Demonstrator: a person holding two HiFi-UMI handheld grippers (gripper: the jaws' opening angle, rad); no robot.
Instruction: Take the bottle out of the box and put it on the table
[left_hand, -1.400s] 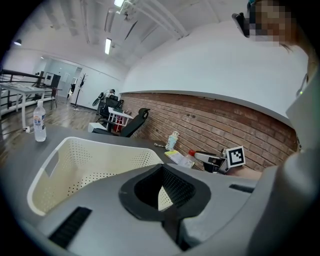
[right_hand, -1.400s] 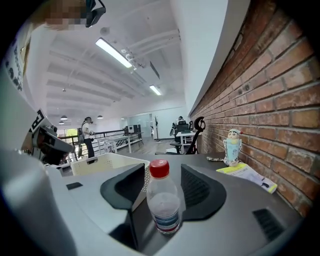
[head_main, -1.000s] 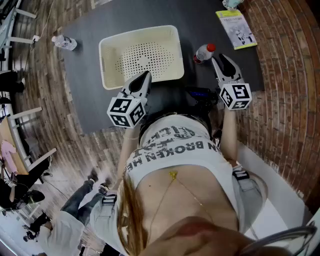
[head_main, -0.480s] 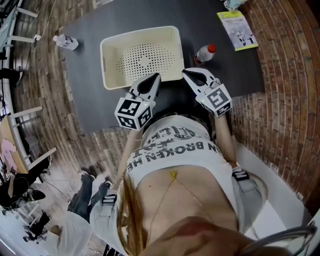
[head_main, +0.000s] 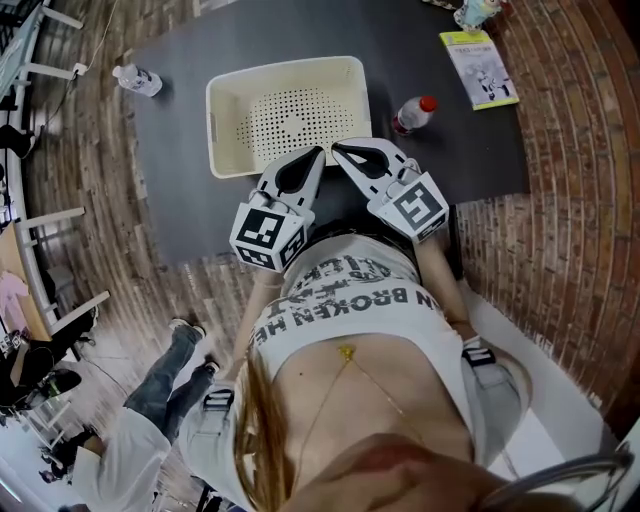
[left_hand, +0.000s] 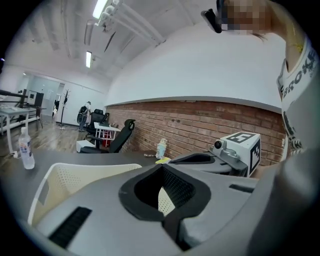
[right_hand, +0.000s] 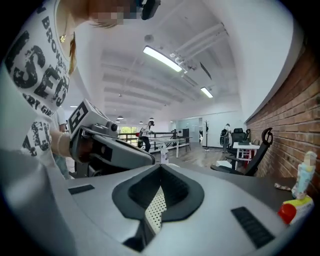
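A clear bottle with a red cap (head_main: 413, 114) rests on the dark table (head_main: 190, 190), just right of the cream perforated box (head_main: 230, 100); it seems to lie on its side. The right gripper view catches it at the lower right edge (right_hand: 295, 209). The box holds nothing that I can see. Both grippers hover together over the box's near rim, tips almost touching. My left gripper (head_main: 315, 154) (left_hand: 162, 170) is shut and empty. My right gripper (head_main: 338, 150) (right_hand: 161, 167) is shut and empty too, well left of the bottle.
A second clear bottle (head_main: 135, 79) (left_hand: 26, 149) stands at the table's far left corner. A yellow-green booklet (head_main: 480, 67) and a small container (head_main: 474, 12) lie at the far right. A brick wall runs along the right; a person's legs (head_main: 165, 385) show at lower left.
My right gripper swung left from beside the red-capped bottle to the box's near rim, next to the left gripper, and its jaws closed empty. The left gripper rose slightly. The bottle stayed put.
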